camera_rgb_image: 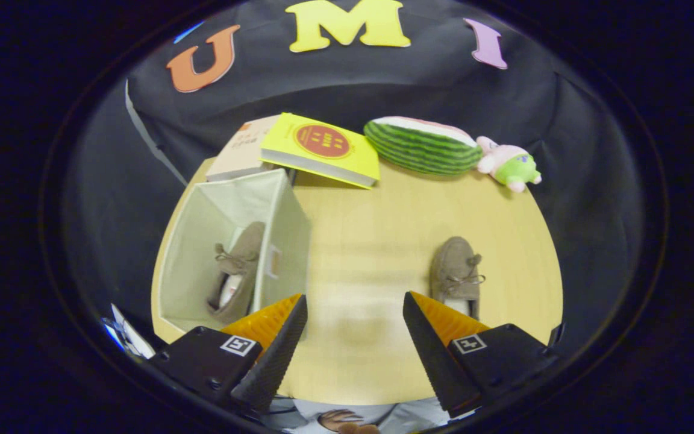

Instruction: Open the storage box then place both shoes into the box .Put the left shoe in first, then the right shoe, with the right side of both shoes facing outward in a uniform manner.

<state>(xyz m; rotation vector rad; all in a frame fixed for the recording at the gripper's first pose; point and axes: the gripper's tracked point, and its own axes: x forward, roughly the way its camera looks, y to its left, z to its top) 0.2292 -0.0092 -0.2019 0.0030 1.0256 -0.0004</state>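
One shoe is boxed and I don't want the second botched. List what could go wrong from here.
1. The tongs are open over bare table, with the second shoe beside the right finger, not between them; closing now would likely miss it.
2. The shoe in the box leans against the storage box wall, so the next one may knock it or jam.
3. The second shoe could go in facing differently.

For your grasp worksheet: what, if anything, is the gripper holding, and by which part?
Nothing. The gripper is open, its fingers apart over bare table; one shoe lies in the box, the other shoe outside.
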